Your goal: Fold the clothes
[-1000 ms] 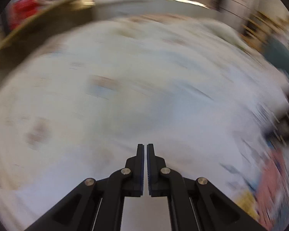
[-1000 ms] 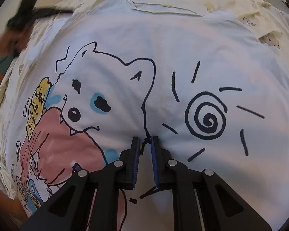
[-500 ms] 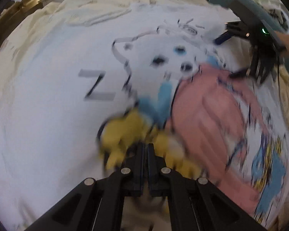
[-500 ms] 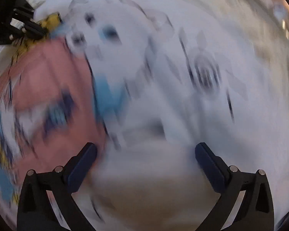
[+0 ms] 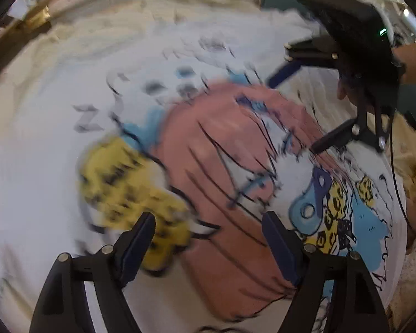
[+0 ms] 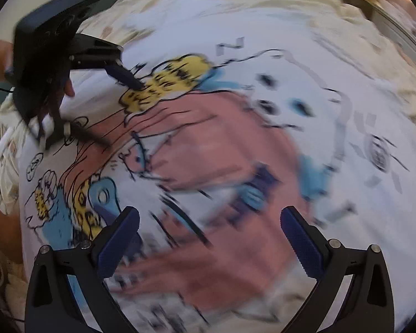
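Both claws newly spread above printed T-shirt (image 5: 55, 183).

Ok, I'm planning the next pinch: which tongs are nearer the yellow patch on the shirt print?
Left. The left tongs are open right at the yellow patch, one finger over its edge. The right tongs, also open, are across the pink area.
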Tool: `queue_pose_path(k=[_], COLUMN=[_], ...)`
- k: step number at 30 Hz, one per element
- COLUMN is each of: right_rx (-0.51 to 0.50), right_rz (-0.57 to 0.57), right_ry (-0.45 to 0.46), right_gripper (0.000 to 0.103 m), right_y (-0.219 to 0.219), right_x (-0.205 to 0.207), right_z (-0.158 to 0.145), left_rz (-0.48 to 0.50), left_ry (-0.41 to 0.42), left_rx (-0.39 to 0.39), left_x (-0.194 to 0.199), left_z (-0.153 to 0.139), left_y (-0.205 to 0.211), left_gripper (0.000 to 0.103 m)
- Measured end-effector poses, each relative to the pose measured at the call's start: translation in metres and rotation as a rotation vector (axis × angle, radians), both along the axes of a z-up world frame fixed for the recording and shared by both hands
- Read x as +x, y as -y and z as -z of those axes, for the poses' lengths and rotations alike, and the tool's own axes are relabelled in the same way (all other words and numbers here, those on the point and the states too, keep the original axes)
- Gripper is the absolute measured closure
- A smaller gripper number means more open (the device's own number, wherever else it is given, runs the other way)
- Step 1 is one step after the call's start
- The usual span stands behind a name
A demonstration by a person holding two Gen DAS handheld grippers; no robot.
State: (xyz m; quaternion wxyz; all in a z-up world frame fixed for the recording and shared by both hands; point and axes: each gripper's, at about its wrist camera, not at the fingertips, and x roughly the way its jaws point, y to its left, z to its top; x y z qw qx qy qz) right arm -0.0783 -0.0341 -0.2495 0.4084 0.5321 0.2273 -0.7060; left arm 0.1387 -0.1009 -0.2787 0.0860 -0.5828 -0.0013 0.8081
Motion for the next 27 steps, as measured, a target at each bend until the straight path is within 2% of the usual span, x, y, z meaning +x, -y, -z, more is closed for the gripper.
queue_pose_path(k=[3, 5, 8, 10, 13, 15, 18, 21, 24, 25, 27], right_rx=[0.119, 0.132, 0.115, 0.111, 0.174, 0.216, 0.266, 0.368, 0.399, 0.364, 0.236], right_rz=[-0.031, 0.001, 0.123, 0.171, 0.173, 0.175, 0.204, 0.171, 0.156, 0.165, 0.186], right_ry=[-0.034, -0.041, 0.038, 0.049, 0.018, 0.008, 0.060, 0.121, 0.202, 0.183, 0.085], right_gripper=[0.000, 0.000, 0.000, 0.000, 0.000, 0.000, 0.000, 0.000, 0.002, 0.002, 0.001], right_y=[0.010, -0.008, -0.054, -0.083, -0.110, -0.126, -0.142, -0.144, -0.141, -0.137, -0.124], right_x=[0.015, 0.029, 0.052, 0.075, 0.116, 0.140, 0.158, 0.169, 0.160, 0.153, 0.139], right_z=[0.030, 0.032, 0.038, 0.039, 0.040, 0.041, 0.041, 0.044, 0.035, 0.024, 0.000], left_rz=[0.063, 0.021, -0.087, -0.161, -0.164, -0.225, -0.246, -0.264, -0.282, -0.288, -0.300], left_ry=[0.004, 0.014, 0.016, 0.017, -0.025, -0.010, -0.014, -0.018, -0.023, -0.024, -0.027], left_rx=[-0.140, -0.146, -0.112, -0.089, -0.175, -0.168, -0.148, -0.127, -0.107, -0.100, -0.087], left_x=[0.012, 0.028, 0.067, 0.094, 0.132, 0.150, 0.146, 0.140, 0.134, 0.132, 0.128], left_z=[0.009, 0.009, 0.010, 0.011, 0.011, 0.012, -0.002, -0.017, -0.032, -0.037, -0.047], left_y=[-0.012, -0.006, 0.010, 0.020, 0.014, 0.019, 0.028, 0.036, 0.044, 0.047, 0.053], left_gripper=[0.022, 0.022, 0.022, 0.022, 0.022, 0.022, 0.022, 0.022, 0.022, 0.022, 0.022])
